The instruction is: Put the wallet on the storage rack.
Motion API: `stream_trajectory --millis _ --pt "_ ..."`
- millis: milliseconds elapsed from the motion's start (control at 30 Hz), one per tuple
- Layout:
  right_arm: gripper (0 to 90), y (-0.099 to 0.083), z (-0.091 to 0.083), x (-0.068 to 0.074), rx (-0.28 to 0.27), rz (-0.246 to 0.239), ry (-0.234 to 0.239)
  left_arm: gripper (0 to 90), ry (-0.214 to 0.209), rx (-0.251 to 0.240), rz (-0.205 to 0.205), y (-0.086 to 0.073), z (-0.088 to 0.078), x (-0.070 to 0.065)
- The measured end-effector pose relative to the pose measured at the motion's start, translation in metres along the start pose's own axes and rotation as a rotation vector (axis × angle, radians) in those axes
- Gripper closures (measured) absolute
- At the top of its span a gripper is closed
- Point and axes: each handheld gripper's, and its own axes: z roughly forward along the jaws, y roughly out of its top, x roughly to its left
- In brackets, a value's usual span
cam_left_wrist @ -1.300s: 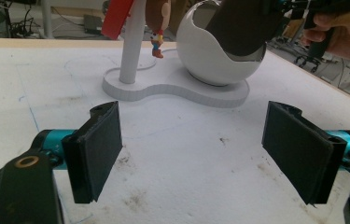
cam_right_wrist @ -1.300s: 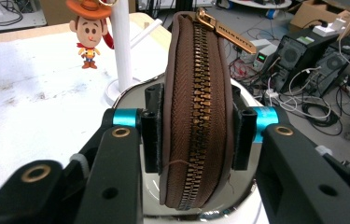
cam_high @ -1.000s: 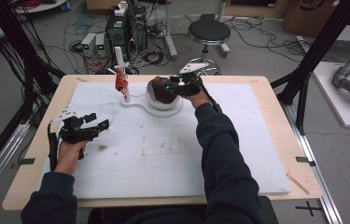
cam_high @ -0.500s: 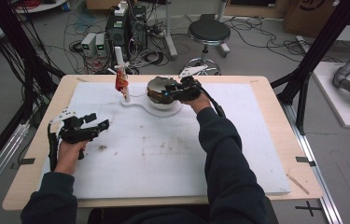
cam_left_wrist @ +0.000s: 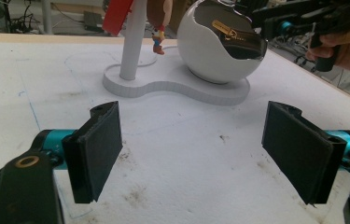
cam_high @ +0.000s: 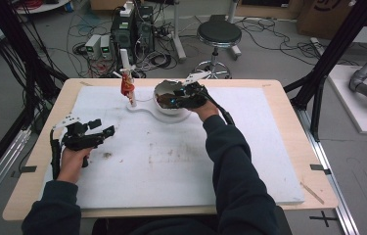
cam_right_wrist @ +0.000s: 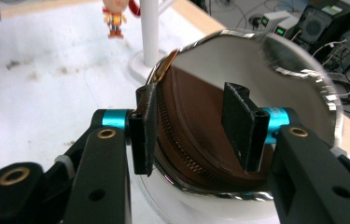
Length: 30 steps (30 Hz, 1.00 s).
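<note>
A white round bowl (cam_high: 167,106) with a mirror-bright inside (cam_right_wrist: 298,65) stands on a white base (cam_high: 139,107) at the far middle of the table. A brown zippered pouch (cam_right_wrist: 196,126) lies in it (cam_left_wrist: 235,42). My right gripper (cam_right_wrist: 192,98) reaches into the bowl from its right (cam_high: 175,100). Its jaws have just been opening; the pouch lies between them, its zipper edge beside the left pad (cam_right_wrist: 147,126) and the other pad clear of it. My left gripper (cam_left_wrist: 191,135) rests open on the white mat at the left (cam_high: 103,131), holding nothing.
A small figurine (cam_high: 127,87) hangs on a white post (cam_left_wrist: 133,42) on the same base, left of the bowl. The white mat (cam_high: 171,161) covers most of the wooden table. A stool (cam_high: 218,34), computers and cables stand on the floor beyond the far edge.
The right gripper has shifted a little over the bowl, and the bowl's bright inside now shows beside it. The left hand and its gripper have stayed put.
</note>
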Motion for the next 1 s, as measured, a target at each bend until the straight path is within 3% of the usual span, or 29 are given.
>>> stream_trajectory --millis 67,133,200,267,333,400,467,567,767,900,1000 --pt "53.0 0.000 -0.009 -0.002 -0.021 0.009 -0.010 20.0 -0.001 -0.002 0.002 0.000 0.000 0.000" --pt "49.6 -0.005 -0.021 -0.002 -0.073 -0.001 -0.060 20.0 0.000 -0.009 -0.002 0.000 0.000 -0.001" --pt "41.6 -0.011 -0.033 -0.006 -0.050 0.042 -0.058 20.0 0.000 -0.017 0.015 0.001 -0.001 -0.001" --pt "39.8 -0.022 -0.047 -0.008 -0.082 0.048 -0.098 20.0 0.004 -0.040 0.027 0.003 -0.003 -0.002" --pt "31.3 -0.029 -0.061 -0.011 -0.036 0.091 -0.111 20.0 0.007 -0.045 0.039 0.005 -0.004 -0.001" --pt "30.2 -0.042 -0.076 -0.011 -0.064 0.100 -0.137 20.0 0.021 -0.055 0.049 0.007 -0.005 -0.001" --pt "22.6 -0.054 -0.090 -0.012 -0.042 0.153 -0.149 18.9 0.038 -0.062 0.075 0.009 -0.005 -0.002" --pt "21.8 -0.078 -0.110 -0.010 -0.048 0.182 -0.180 18.1 0.062 -0.062 0.107 0.011 -0.005 -0.001" --pt "21.3 -0.123 -0.147 0.000 -0.021 0.216 -0.235 18.1 0.054 -0.053 0.082 0.011 -0.003 -0.002" --pt "21.2 -0.141 -0.167 0.009 -0.036 0.222 -0.269 18.1 0.051 -0.045 0.085 0.011 -0.001 -0.003" --pt "20.9 -0.149 -0.176 0.012 -0.043 0.201 -0.300 18.1 0.058 -0.046 0.095 0.011 -0.002 -0.004"
